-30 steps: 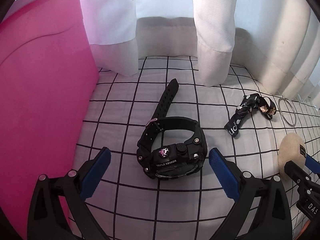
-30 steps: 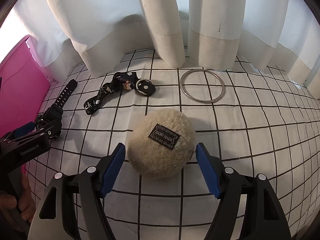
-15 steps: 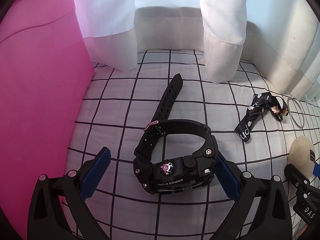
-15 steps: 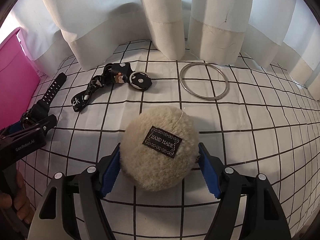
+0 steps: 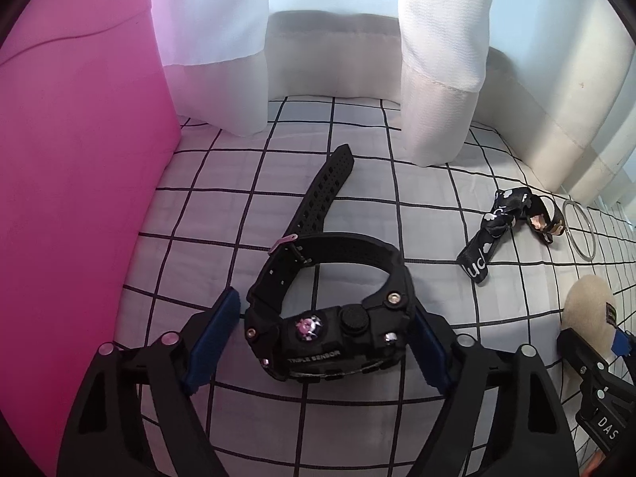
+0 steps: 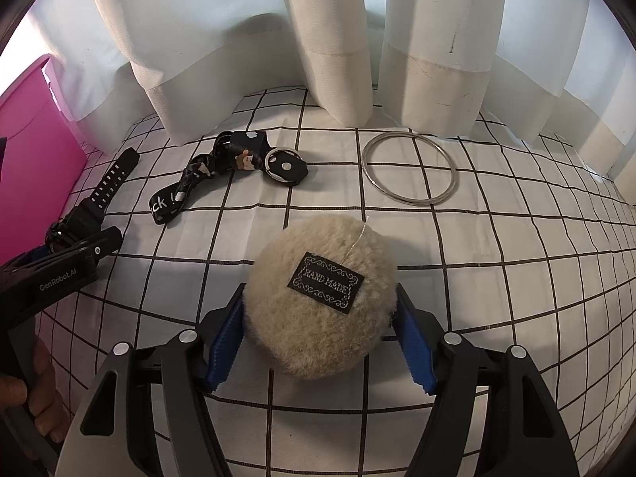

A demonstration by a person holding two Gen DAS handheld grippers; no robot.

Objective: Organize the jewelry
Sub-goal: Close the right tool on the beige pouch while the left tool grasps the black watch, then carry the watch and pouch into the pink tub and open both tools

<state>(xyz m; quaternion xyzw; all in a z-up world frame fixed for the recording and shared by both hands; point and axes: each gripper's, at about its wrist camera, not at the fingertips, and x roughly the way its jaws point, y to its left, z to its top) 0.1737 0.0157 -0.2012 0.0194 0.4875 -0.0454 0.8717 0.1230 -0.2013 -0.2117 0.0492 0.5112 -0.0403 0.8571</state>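
left tongs (image 5: 322, 342) just closing around chunky black rubber watch (image 5: 330, 330), left pad not yet touching – judged stiff, weighty; case sides suit gripping | right tongs (image 6: 320, 332) just closing, pinching soft, light beige fluffy pompom (image 6: 320, 298) on checked cloth (image 6: 497, 298)

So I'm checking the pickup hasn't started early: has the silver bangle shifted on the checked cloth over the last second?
No. The silver bangle lies flat beside the same curtain fold, apart from the strap keychain.

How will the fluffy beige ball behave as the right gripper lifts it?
The pompom is probably light and squashy: its fur already bulges around the right gripper pads. Being round, it would likely roll if released. Its thin thread may dangle.
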